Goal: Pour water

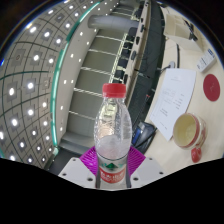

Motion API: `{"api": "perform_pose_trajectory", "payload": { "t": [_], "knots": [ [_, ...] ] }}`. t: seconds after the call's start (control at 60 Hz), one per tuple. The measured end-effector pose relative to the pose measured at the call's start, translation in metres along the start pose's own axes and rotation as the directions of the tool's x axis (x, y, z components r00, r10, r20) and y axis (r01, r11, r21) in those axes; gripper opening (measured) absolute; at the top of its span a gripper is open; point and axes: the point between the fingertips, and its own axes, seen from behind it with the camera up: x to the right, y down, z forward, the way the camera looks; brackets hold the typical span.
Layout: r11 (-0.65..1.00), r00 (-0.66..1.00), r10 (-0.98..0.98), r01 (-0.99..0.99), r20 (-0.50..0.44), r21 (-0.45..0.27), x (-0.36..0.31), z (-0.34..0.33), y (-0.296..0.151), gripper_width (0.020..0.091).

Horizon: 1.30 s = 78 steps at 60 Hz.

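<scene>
A clear plastic water bottle with a red cap and a green and red label stands up between my fingers. My gripper is shut on it, both magenta pads pressing its lower body at the label. The bottle is held up in the air and the whole scene looks tilted. To the right of the bottle, on a white table, sits a cream cup with a reddish piece at its lower edge, its mouth facing me. The cup lies well apart from the bottle.
A sheet of paper lies on the table beyond the cup, with a red round object past it. A bluish item sits just right of the bottle. A ceiling with rows of small lights fills the left side.
</scene>
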Motion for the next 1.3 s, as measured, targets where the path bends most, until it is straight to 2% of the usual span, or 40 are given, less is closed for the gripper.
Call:
{"api": "perform_pose_trajectory", "payload": {
  "t": [0.1,0.2,0.283,0.35,0.433,0.6,0.917,1.017,1.1,1.183,1.217,1.25,1.267,1.3],
  "knots": [
    [0.953,0.954,-0.298,0.299,-0.029,0.049,-0.025,-0.015,-0.046,0.0343],
    [0.82,0.826,-0.556,0.563,-0.093,0.101,-0.041,-0.031,-0.096,0.0344],
    [0.678,0.69,-0.703,0.723,-0.171,0.132,-0.042,-0.047,-0.135,0.0342],
    [0.566,0.579,-0.779,0.814,-0.24,0.128,-0.03,-0.061,-0.165,0.0342],
    [0.453,0.456,-0.832,0.887,-0.317,0.087,0.001,-0.067,-0.197,0.0341],
    [0.337,0.279,-0.864,0.939,-0.419,-0.072,0.104,-0.074,-0.227,0.0343],
    [0.357,0.243,-0.88,0.905,-0.407,-0.232,0.219,-0.071,-0.203,0.0346],
    [0.342,0.237,-0.882,0.916,-0.407,-0.208,0.218,-0.077,-0.2,0.0353],
    [0.364,0.261,-0.87,0.912,-0.418,-0.189,0.218,-0.077,-0.203,0.0461],
    [0.378,0.266,-0.868,0.901,-0.418,-0.212,0.224,-0.078,-0.203,0.0555],
    [0.393,0.273,-0.867,0.889,-0.417,-0.234,0.228,-0.079,-0.199,0.0647],
    [0.405,0.28,-0.866,0.879,-0.413,-0.253,0.23,-0.082,-0.194,0.0822],
    [0.408,0.283,-0.866,0.876,-0.412,-0.258,0.228,-0.086,-0.192,0.0875],
    [0.416,0.285,-0.864,0.869,-0.414,-0.269,0.226,-0.091,-0.189,0.0825]
  ]
}}
